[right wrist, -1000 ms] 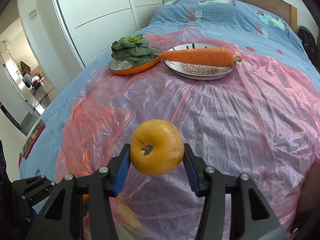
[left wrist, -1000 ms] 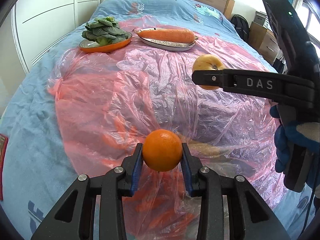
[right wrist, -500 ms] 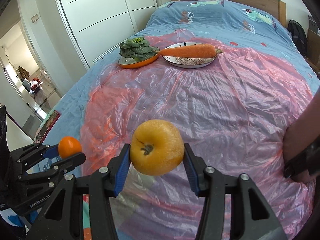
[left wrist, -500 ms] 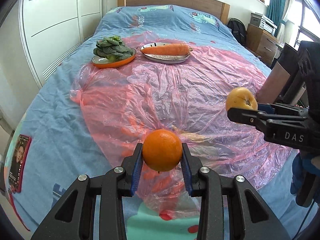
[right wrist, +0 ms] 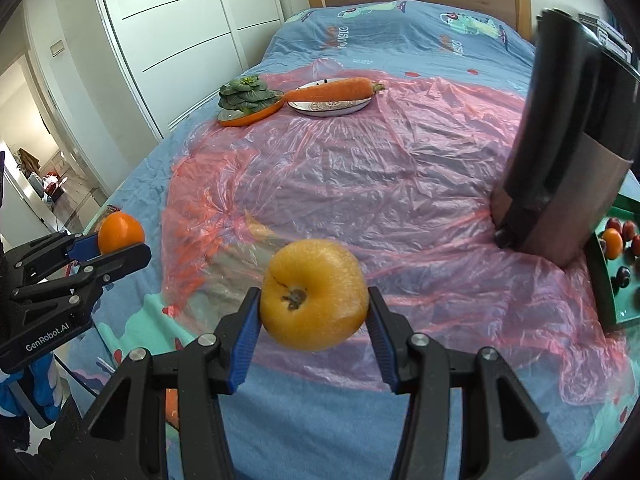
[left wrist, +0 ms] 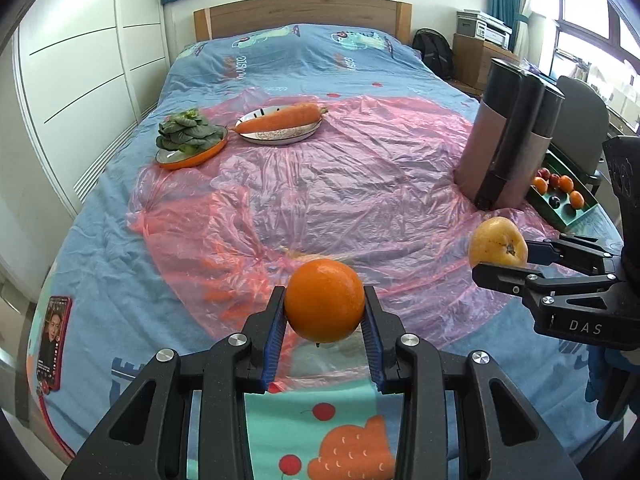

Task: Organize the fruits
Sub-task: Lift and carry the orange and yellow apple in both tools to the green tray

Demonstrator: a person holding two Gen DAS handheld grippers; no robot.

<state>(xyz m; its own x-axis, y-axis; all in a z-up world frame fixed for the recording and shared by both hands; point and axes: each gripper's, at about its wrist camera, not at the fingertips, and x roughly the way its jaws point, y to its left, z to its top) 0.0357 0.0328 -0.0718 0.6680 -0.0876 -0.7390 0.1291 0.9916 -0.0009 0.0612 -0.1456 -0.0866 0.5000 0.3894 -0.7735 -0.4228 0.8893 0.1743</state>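
**Two fruits held up over the bed**

Your left gripper (left wrist: 325,330) is squeezing a round orange (left wrist: 324,300). Its skin is bright, smooth and a little shiny. The blue ribbed pads (left wrist: 275,336) press on both sides of it, and it hangs in the air above the bed (left wrist: 100,248).

Your right gripper (right wrist: 314,334) is squeezing a yellow fruit (right wrist: 314,294). It is fat and round like an apple, with a dull, dotted skin and a dark dimple where the stem was. The pads touch it on both sides, and it is up in the air too. From the left camera you can see this fruit (left wrist: 497,242) off to the right, near the edge of the bed.

Under both fruits lies a thin pink plastic sheet (left wrist: 352,184), full of wrinkles and shiny folds. It covers a soft blue bed cover with cartoon pictures.

At the far right sits a green tray (right wrist: 604,284) with straight walls. Small round fruits lie in it, some orange and some dark. Just beside it stands a tall dark tube shape (right wrist: 568,132); you cannot tell what it is.

Far back on the sheet, an orange dish (left wrist: 192,156) holds bumpy green leaves (left wrist: 186,134). Just beside it, a long carrot (left wrist: 280,118) lies across a shiny plate (left wrist: 280,136).

A phone (left wrist: 51,344) with a red edge lies flat on the left side of the bed.
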